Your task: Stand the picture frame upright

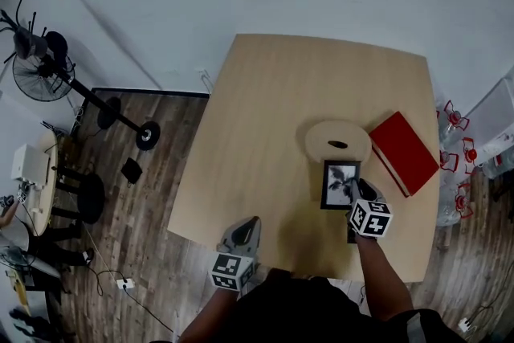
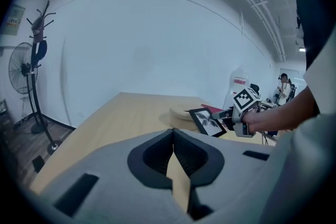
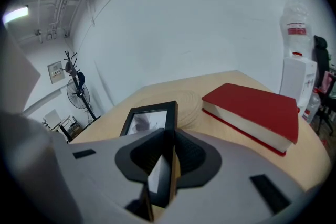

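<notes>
At the left, your left gripper (image 1: 246, 227) hovered over the near edge of the table (image 1: 265, 116). Its jaws were pressed together with nothing between them. Further right, the picture frame (image 1: 339, 182) sat just in front of a round woven mat (image 1: 337, 142), face up. From the left gripper view it seemed tipped rather than flat. Your right gripper (image 1: 354, 189) was clamped on the frame's near edge, with the rim between its pads. A red book (image 1: 403, 152) lay near on the right, apart from the frame. You appeared to be in the raising step, with the frame gripped but not yet upright. The next move probably called for swinging it up to vertical. No view showed a back prop, so your idle left gripper might have had to steady it.
</notes>
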The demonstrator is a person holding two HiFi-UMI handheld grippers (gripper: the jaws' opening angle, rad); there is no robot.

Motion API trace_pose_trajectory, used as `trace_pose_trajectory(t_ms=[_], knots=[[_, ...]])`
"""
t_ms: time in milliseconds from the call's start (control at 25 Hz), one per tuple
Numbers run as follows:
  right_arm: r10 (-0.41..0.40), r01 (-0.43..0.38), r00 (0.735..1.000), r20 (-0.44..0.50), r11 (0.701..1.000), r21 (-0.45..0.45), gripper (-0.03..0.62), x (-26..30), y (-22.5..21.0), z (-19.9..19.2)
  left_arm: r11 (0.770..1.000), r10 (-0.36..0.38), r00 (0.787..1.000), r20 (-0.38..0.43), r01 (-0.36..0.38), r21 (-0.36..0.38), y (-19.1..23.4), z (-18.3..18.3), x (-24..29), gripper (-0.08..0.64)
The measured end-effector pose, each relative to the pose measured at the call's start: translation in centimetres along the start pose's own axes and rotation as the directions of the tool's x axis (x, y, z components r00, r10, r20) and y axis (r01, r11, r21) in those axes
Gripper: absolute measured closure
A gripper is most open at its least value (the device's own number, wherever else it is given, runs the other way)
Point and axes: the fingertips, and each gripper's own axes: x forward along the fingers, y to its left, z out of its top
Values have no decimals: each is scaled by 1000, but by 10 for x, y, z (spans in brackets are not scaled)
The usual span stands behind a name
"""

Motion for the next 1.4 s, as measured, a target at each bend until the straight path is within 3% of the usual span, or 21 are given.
trace_pose_trajectory(t_ms=[360, 680, 800, 1080, 1400], knots=[[-81, 86, 995, -49, 991, 102, 523, 24, 8, -23, 1000, 4, 1000, 12, -4, -15, 15, 1, -6, 560], [-141, 143, 989, -37, 986, 83, 522, 25, 5, -23, 1000, 2, 1000, 26, -2, -1, 23, 3, -10, 560], [-131, 132, 991, -24, 988, 81, 488, 20, 10, -21, 1000, -4, 1000, 29, 4, -2, 23, 3, -13, 560], [-99, 97, 993, 57, 994, 39, 479, -11, 22, 7, 999, -36, 999, 35, 35, 8, 17, 3, -14, 560], [-25, 51, 985, 170, 987, -152, 517, -64, 55, 58, 993, -103, 993, 57, 99, 63, -10, 19, -4, 560]])
